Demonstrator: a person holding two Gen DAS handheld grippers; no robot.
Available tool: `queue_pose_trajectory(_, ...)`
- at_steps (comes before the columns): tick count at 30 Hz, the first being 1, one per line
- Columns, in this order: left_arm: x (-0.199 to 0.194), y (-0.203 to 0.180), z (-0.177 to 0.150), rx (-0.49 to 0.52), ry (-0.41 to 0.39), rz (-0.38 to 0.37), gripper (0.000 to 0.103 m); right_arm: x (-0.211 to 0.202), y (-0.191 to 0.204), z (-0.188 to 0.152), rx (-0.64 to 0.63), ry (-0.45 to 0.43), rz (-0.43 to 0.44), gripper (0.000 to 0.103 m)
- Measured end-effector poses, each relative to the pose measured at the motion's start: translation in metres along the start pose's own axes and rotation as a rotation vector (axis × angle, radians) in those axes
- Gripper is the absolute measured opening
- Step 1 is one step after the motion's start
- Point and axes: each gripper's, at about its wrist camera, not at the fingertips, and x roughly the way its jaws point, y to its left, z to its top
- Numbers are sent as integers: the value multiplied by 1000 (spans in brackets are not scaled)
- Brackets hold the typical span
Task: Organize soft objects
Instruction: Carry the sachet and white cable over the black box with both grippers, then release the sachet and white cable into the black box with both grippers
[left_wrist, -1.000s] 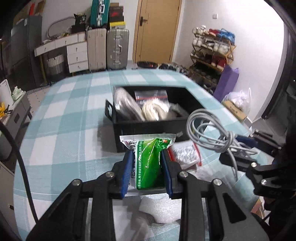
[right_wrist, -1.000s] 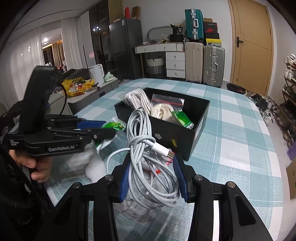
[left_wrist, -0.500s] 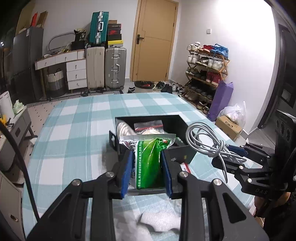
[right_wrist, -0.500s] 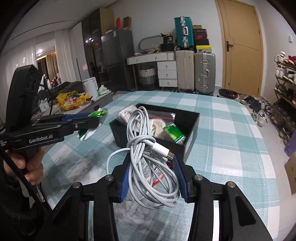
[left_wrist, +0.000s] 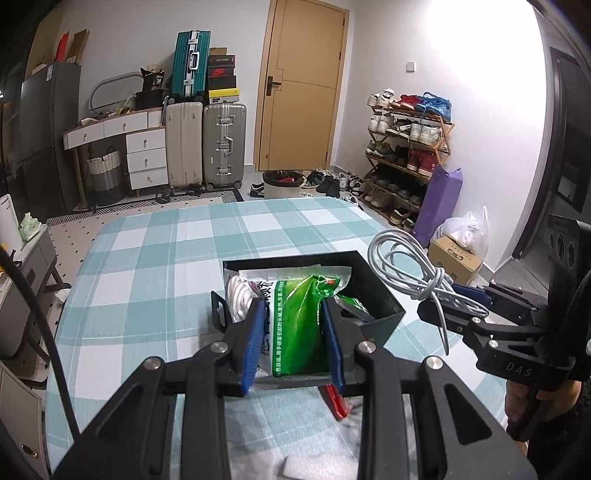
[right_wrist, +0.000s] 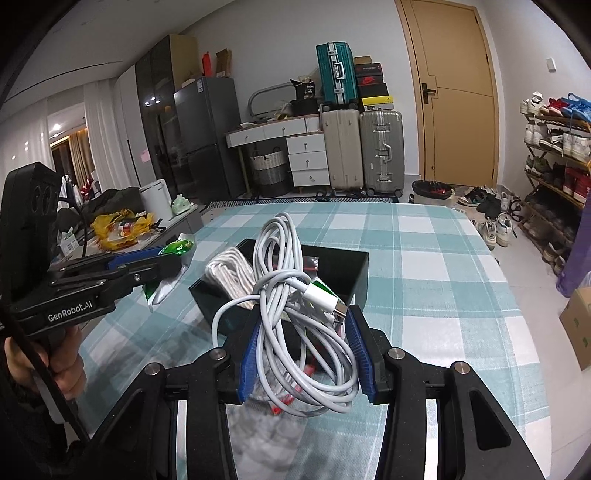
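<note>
Bulging between blue pads, a green packet (left_wrist: 301, 328) is clamped by the left tool (left_wrist: 295, 341), raised over the near part of a black bin (left_wrist: 384, 295). The right tool (right_wrist: 304, 354) is closed on a coiled white cable (right_wrist: 295, 314), held up beside it. The bin sits on the checked surface (left_wrist: 147, 266), already holding white cords (right_wrist: 229, 273).

I see a checked tablecloth (left_wrist: 155, 266), two upright suitcases (left_wrist: 205, 144) beside a closed wooden door (left_wrist: 301, 88), and a loaded shoe rack (left_wrist: 404, 155).
</note>
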Motion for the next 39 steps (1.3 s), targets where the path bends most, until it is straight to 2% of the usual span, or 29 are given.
queue_pose_trajectory(12,30,13,8,-21,19,22,29,32,-1,14,3,25,2,44)
queue_pose_trajectory(34,70,0,7,34,34,30,30,79,-10,24,17,44,-57,44)
queue_pose_trajectory(39,73,0,9,28,24,22,30,90,-9,24,18,46,-42,44)
